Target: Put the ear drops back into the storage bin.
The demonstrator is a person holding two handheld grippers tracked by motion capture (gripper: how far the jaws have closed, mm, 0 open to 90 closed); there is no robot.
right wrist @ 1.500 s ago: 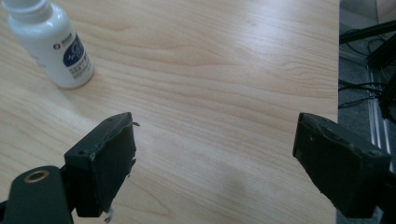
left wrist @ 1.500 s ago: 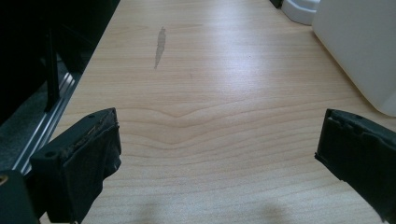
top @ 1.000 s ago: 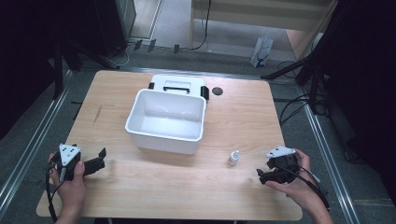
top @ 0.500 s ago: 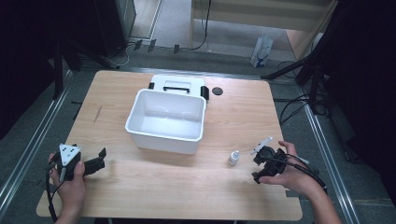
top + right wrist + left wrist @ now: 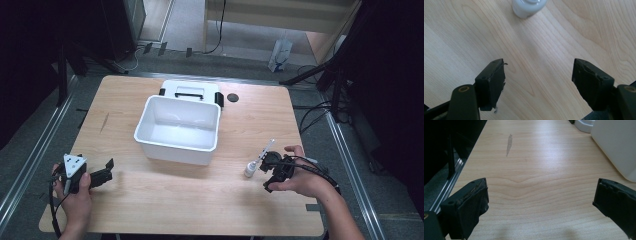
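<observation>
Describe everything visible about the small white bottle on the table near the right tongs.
The small white bottle stands upright on the wooden table, in front of the white bin's right corner and apart from it. It looks like glossy plastic, with a rounded body and a narrower top. The right tongs sit open just beside it, not gripping it; in the right gripper view its base lies ahead of the jaws.

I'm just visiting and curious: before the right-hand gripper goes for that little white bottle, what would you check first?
1. Right gripper open: ok, jaws wide apart.
2. Small bottle upright: ok.
3. Bottle lined up between the jaws: not ok, it sits ahead and off to one side.
4. Bare table around the bottle: ok.
5. White bin empty and uncovered: ok.
6. Left gripper out of the way: ok, open at the far side.
</observation>
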